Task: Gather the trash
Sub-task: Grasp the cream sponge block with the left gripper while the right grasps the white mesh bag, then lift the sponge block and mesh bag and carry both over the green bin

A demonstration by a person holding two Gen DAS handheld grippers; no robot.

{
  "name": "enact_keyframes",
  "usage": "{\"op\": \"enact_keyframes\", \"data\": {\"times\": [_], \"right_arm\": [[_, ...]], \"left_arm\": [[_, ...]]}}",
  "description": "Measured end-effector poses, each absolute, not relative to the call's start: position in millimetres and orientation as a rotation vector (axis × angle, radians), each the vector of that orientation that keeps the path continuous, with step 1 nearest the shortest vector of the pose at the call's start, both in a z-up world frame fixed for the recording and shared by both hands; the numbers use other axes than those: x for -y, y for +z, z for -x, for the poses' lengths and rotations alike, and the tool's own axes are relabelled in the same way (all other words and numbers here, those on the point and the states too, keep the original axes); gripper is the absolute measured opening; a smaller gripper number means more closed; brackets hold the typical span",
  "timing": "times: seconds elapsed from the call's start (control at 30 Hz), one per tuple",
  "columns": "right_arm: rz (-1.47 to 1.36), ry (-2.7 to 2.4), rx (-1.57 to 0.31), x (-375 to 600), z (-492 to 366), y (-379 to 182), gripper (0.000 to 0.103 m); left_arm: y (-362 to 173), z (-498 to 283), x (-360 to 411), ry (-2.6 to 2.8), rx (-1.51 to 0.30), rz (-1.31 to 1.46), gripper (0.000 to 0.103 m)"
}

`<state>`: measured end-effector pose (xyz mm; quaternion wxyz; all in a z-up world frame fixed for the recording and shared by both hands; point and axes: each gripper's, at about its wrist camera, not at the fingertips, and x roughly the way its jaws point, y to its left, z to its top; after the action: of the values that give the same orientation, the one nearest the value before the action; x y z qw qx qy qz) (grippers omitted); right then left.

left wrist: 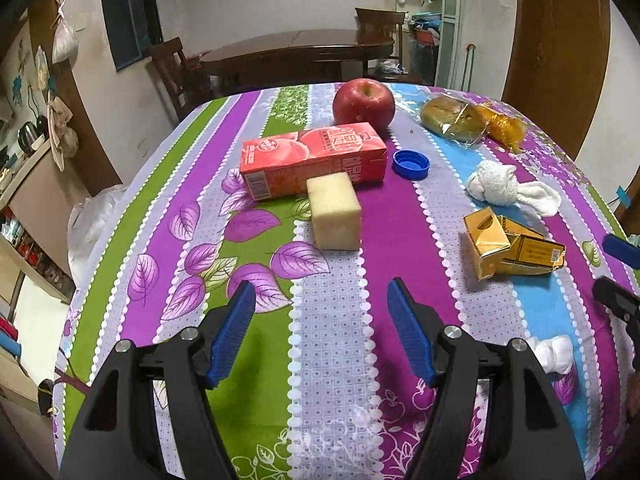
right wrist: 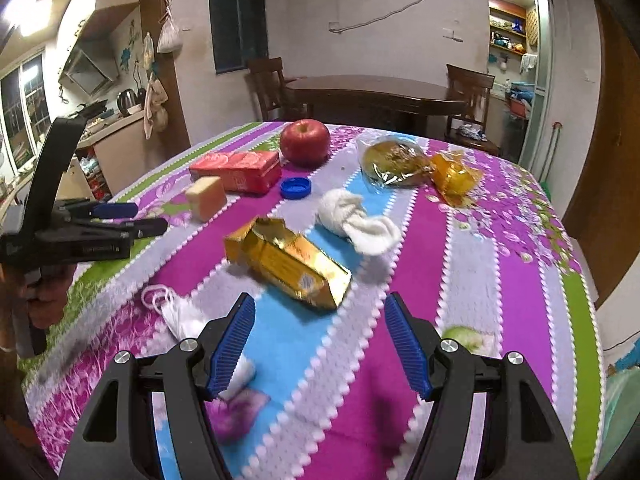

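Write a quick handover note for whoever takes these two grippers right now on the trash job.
Left gripper: open, empty, facing the pale block.
Right gripper: open, empty, just short of the crushed yellow carton.
On the table: red juice box, blue cap, white rag, wrapped bread, apple.
Done: nothing visibly picked up.
Left: all trash; no bin in view.

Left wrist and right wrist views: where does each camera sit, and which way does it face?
Left wrist: on the left gripper, angled down over the table toward the yellow block; own open fingers show.
Right wrist: on the right gripper, facing the gold carton; left gripper at its left edge.
Shared: apple, red carton.
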<state>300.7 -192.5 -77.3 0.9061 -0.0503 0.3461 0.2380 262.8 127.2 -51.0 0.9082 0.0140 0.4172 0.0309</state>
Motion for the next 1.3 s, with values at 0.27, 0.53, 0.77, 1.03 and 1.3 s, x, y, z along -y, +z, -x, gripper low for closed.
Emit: {"op": "enact_keyframes", "data": {"times": [0.27, 0.53, 0.77, 1.03, 1.3], "right_arm": [[0.287, 0.739, -0.76, 154.1, -273.7, -84.7, 0.068], [0.339, 0.802, -0.797, 127.8, -272.9, -96.6, 0.052], [0.338, 0.803, -0.806, 123.7, -276.8, -102.1, 0.033], [0.27, 0.789, -0.795, 129.9, -266.2, -95.3, 0.03], [0.117, 0.716, -0.784, 158.2, -249.1, -78.5, 0.03]], "left_arm": [[-53.8, -264.1, -133.5, 0.071, -0.867, -0.019, 0.069], [-49.5, -268.9, -133.9, 0.064, -0.858, -0.02, 0.069], [-56.2, -303.9, -127.3, 0.043, -0.896, -0.006, 0.069], [-75.0, -338.8, -121.2, 0.085, -0.932, -0.041, 0.031], [-40.9, -283.1, -105.1, 0.137, -0.789, -0.137, 0.029]]}}
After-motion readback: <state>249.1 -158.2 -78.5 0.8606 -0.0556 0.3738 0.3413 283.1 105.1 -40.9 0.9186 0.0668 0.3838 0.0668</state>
